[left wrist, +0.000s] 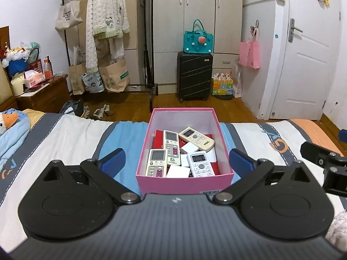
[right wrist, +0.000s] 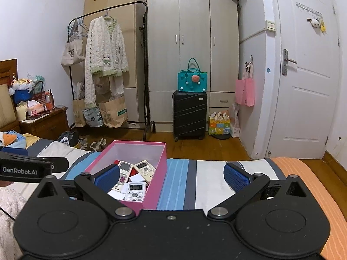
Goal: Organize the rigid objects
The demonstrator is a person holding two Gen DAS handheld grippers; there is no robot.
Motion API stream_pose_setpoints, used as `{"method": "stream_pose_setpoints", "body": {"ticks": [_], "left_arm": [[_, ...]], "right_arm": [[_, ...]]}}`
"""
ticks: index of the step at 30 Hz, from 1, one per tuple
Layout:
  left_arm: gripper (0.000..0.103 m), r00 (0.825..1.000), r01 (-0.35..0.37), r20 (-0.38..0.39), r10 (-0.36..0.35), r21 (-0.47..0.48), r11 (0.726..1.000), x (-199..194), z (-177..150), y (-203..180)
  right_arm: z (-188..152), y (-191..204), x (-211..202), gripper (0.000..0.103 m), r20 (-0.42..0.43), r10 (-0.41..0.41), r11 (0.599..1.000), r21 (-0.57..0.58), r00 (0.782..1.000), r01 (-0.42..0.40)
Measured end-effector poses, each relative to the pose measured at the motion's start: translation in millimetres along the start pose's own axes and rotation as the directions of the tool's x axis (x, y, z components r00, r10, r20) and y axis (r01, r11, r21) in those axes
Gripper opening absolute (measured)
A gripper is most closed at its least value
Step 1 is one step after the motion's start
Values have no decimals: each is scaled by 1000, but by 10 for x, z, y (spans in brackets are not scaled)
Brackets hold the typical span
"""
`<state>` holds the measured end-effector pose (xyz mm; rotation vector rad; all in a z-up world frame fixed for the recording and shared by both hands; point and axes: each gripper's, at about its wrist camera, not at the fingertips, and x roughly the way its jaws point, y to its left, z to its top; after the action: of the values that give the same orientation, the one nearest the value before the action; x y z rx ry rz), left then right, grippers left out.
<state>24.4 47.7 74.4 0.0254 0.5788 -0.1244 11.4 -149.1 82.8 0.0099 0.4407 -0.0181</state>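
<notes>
On the bed (left wrist: 65, 134) stood the pink box (left wrist: 184, 181) of remote controls (left wrist: 200, 164) — light, stiff, slippery; best gripped across their long sides. Both left gripper (left wrist: 176, 159) and right gripper (right wrist: 171, 176) had jaws released, empty.

A home bedroom is shown: a bed (left wrist: 65, 130) with striped bedding, a wardrobe (right wrist: 193, 43), a clothes rack (right wrist: 108, 65) hung with garments, a suitcase (left wrist: 194, 75) and a nightstand (left wrist: 43, 93).

Striped bed (left wrist: 65, 134) with pink box (left wrist: 184, 179) of remotes, blue duck plush (left wrist: 10, 125) at its left edge.
</notes>
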Motion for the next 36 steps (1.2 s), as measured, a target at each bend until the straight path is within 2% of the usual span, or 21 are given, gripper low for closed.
{"method": "stream_pose_setpoints", "body": {"ticks": [4, 7, 12, 22, 29, 36], "left_arm": [[103, 1000, 0, -3, 0, -33, 999, 3, -28, 14], [103, 999, -9, -34, 7, -55, 998, 51, -48, 35], [103, 995, -40, -92, 39, -11, 999, 146, -92, -14], [103, 997, -49, -65, 48, -2, 999, 94, -85, -33], [103, 992, -115, -43, 118, 66, 991, 50, -93, -101], [103, 993, -111, -33, 114, 79, 991, 15, -93, -123]], "right_arm": [[-1, 15, -1, 103, -4, -16, 1000, 8, 1000, 16], [-4, 19, 1, 103, -3, -23, 1000, 5, 1000, 23], [-27, 28, 19, 103, -20, -22, 1000, -4, 1000, 22], [-31, 17, 8, 103, -22, -23, 1000, 2, 999, 23], [-25, 30, 6, 103, -25, -24, 1000, 1, 999, 24], [-22, 36, 10, 103, -27, -25, 1000, 3, 999, 25]]}}
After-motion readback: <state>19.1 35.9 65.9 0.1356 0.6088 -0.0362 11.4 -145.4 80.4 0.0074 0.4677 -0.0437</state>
